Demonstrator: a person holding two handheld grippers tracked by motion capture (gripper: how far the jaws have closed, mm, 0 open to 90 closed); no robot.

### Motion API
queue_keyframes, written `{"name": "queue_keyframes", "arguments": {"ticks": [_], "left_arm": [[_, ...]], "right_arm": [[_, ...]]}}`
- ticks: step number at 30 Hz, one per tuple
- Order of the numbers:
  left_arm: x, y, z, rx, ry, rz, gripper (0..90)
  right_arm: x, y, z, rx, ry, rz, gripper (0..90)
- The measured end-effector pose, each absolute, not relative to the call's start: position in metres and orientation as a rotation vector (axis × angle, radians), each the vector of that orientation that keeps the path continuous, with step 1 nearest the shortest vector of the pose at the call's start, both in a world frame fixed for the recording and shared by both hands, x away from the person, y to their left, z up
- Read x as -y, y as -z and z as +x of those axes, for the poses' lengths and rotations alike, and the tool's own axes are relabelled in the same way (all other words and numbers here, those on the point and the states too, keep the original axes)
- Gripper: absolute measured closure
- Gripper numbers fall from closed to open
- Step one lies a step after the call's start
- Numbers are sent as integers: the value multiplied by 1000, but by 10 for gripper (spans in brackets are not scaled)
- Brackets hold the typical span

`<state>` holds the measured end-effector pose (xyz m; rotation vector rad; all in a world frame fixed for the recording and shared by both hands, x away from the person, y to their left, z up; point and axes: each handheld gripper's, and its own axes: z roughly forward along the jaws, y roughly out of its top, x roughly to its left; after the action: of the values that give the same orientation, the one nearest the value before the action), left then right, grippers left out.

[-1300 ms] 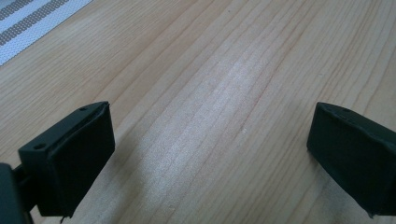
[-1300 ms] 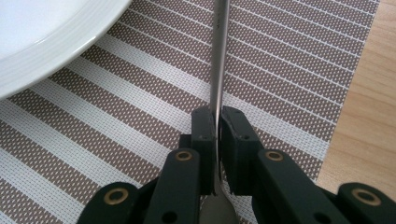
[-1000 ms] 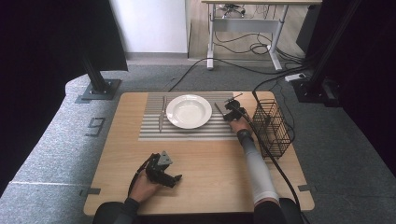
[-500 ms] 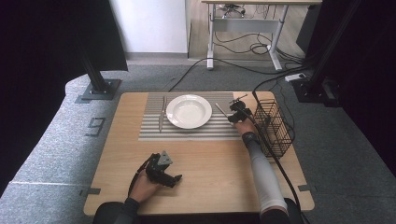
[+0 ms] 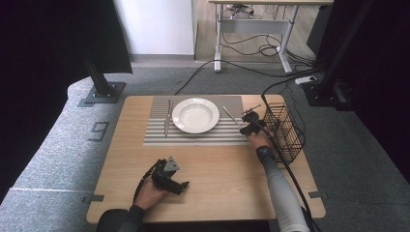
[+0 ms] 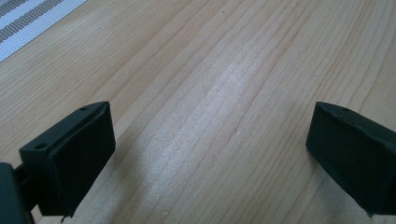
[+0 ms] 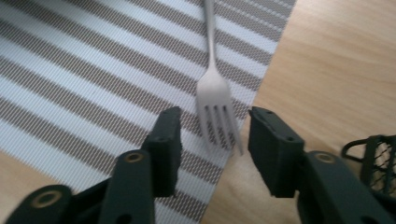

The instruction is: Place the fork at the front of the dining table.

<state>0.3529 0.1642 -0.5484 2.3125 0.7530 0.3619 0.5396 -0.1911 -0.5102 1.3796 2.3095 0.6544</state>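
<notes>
While poised over fork [image 7: 215, 109], right gripper [image 7: 214, 140] just opening, tines between jaws unpinched | wire basket [image 7: 373, 156] close right | left gripper [image 6: 208, 144] wide open, empty, over bare bench [image 6: 224, 70]

1 plate [image 5: 195, 115], 2 utensils [image 5: 167, 117] [image 5: 230, 116], 1 basket [image 5: 284, 131], 1 mat [image 5: 159, 136].

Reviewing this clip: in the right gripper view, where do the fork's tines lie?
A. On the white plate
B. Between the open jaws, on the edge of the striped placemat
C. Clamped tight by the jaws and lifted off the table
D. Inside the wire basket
B: the fork lies flat with its tines between the right gripper's parted jaws, on the striped placemat's edge, untouched by either pad.
</notes>
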Motion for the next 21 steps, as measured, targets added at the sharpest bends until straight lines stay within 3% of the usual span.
{"name": "queue_keyframes", "arguments": {"ticks": [5, 11, 15, 21], "left_arm": [[-164, 548, 353, -753, -362, 2313, 9], [-164, 548, 353, -752, -362, 2313, 9], [-164, 548, 353, -751, -364, 2313, 9], [-164, 548, 353, -752, -362, 2311, 9]], "right_arm": [[185, 510, 530, -2349, -691, 1347, 613], [167, 510, 518, -2419, -769, 1258, 618], [150, 507, 506, -2473, -842, 1158, 576], [156, 497, 501, -2428, -831, 1144, 607]]}}
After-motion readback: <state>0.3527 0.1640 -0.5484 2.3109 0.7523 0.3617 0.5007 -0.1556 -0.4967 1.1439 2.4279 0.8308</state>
